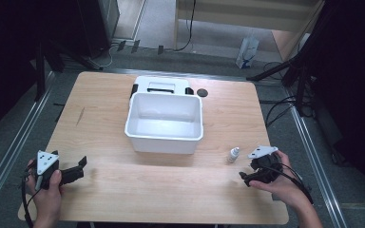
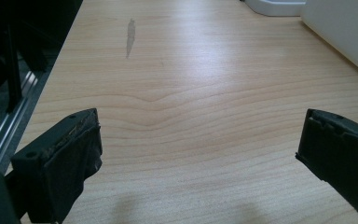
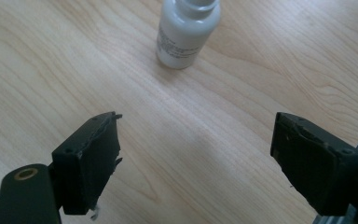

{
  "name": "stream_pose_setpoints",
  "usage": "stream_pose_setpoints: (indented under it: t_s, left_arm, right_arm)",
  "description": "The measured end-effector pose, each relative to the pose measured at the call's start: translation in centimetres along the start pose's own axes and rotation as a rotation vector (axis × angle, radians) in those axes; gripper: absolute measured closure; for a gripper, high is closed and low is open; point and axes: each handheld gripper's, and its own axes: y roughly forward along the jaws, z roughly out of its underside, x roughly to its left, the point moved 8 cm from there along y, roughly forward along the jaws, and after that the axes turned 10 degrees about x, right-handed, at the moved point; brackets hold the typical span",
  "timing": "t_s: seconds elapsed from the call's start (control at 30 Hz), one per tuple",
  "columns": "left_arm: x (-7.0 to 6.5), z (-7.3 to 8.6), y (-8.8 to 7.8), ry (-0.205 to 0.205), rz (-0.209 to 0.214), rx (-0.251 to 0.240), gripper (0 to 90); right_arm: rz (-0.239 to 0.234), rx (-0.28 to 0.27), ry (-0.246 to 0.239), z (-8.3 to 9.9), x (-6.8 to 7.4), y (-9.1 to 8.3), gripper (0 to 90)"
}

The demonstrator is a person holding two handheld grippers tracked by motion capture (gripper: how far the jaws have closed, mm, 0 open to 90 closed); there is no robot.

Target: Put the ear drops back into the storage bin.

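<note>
A small white bottle (image 1: 234,154) stands upright on the wooden table (image 1: 123,199), right of centre near the front. My right gripper (image 1: 245,178) is held low just in front of and to the right of it, apart from it. In the right gripper view the bottle (image 3: 188,32) stands beyond the open jaws of the right gripper (image 3: 196,128), which have only bare wood between them. My left gripper (image 1: 81,168) rests near the front left corner, pointing right. In the left gripper view, the left gripper (image 2: 200,130) is open and holds nothing.
A white rectangular bin (image 1: 164,121) with nothing visible inside sits mid-table; its wall (image 2: 340,32) shows at the upper right of the left gripper view. Behind it lie a white lid-like piece (image 1: 161,85) and a black disc (image 1: 201,92). A grey smear (image 2: 130,37) marks the wood.
</note>
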Motion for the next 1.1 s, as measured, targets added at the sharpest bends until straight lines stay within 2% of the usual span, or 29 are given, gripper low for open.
stream_pose_setpoints:
  t_s: [0.2,0.33,0.53,0.7,1.1]
  left_arm:
    - [0.0,0.0,0.0,0.003,0.002,0.002,0.3]
    - [0.0,0.0,0.0,0.008,0.003,0.002,0.3]
    - [-0.1,0.0,0.0,0.009,0.004,0.007,0.3]
    - [-0.1,0.0,0.0,0.01,0.004,0.008,0.3]
    - [-0.1,0.0,0.1,0.009,0.007,0.008,0.3]
  right_arm:
    - [-0.017,0.083,-0.059,-0.6,0.0,-0.2,15.3]
    - [-0.026,0.118,-0.068,-0.9,-0.1,-0.5,15.8]
    - [-0.038,0.205,-0.118,-1.3,-0.1,-0.8,16.0]
    - [-0.03,0.255,-0.148,-1.9,0.0,-0.8,16.0]
    - [-0.019,0.319,-0.184,-4.1,-0.3,-1.0,19.7]
